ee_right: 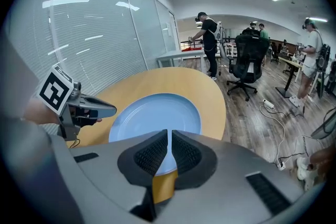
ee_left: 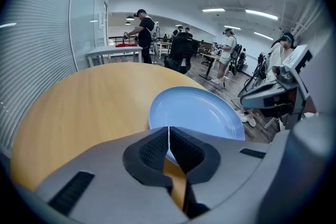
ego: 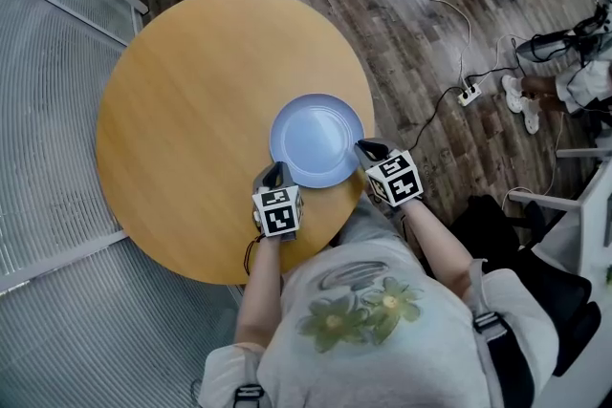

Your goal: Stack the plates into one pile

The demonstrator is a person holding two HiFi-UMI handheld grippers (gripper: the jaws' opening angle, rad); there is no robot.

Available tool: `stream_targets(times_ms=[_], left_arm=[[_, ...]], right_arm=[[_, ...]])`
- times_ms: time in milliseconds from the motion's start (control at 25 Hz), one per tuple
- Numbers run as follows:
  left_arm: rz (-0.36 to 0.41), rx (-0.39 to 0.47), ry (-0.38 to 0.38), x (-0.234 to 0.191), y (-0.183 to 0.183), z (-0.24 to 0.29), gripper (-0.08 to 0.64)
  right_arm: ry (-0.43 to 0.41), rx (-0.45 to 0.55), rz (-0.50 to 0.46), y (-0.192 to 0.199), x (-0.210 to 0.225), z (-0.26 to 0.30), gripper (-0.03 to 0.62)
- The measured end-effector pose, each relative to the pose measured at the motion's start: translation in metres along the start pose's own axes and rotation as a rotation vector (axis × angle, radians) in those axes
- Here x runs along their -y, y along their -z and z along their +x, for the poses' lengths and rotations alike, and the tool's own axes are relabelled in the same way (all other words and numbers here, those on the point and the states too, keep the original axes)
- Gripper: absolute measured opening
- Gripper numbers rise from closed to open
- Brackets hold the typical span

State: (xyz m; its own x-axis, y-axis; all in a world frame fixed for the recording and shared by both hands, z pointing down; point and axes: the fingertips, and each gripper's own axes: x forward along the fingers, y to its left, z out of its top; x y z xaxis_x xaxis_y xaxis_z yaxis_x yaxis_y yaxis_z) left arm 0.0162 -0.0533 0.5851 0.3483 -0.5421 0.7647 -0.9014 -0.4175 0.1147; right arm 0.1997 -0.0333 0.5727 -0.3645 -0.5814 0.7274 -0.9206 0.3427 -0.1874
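A light blue plate (ego: 316, 140) lies on the round wooden table (ego: 191, 110), close to its near right edge. Whether it is one plate or a pile I cannot tell. My left gripper (ego: 277, 171) sits just off the plate's near left rim, jaws shut with nothing between them (ee_left: 168, 136). Off the plate's near right rim is my right gripper (ego: 368, 148), its jaws also shut and empty (ee_right: 168, 139). Each gripper view shows the plate (ee_left: 197, 113) (ee_right: 155, 115) just beyond the closed jaws, and the right gripper view shows the left gripper (ee_right: 79, 107) at the plate's left.
The table's edge runs just behind both grippers, next to the person's body. A power strip (ego: 469, 94) and cables lie on the wood floor to the right. An office chair (ee_right: 249, 55) and standing people are far behind. A blinds-covered glass wall (ee_right: 89, 34) is at the left.
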Motion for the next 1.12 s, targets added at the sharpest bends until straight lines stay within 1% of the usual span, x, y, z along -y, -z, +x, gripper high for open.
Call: stream_targets(times_ms=[200, 520, 720, 920, 1120], left_arm=[[-0.024, 0.029, 0.031, -0.001, -0.009, -0.012, 0.020], [-0.028, 0.102, 0.050, 0.007, -0.031, -0.039, 0.018], [-0.030, 0.133, 0.076, 0.017, -0.036, -0.052, 0.018], [-0.034, 0.147, 0.099, 0.028, -0.034, -0.061, 0.018], [-0.025, 0.131, 0.112, 0.033, -0.029, -0.066, 0.018]], right_arm=[[-0.035, 0.020, -0.018, -0.010, -0.016, 0.001, 0.051], [-0.070, 0.081, -0.061, -0.038, -0.038, -0.008, 0.048], [-0.096, 0.122, -0.075, -0.047, -0.052, -0.014, 0.048], [-0.115, 0.138, -0.087, -0.046, -0.063, -0.016, 0.048], [-0.120, 0.132, -0.100, -0.047, -0.068, -0.019, 0.046]])
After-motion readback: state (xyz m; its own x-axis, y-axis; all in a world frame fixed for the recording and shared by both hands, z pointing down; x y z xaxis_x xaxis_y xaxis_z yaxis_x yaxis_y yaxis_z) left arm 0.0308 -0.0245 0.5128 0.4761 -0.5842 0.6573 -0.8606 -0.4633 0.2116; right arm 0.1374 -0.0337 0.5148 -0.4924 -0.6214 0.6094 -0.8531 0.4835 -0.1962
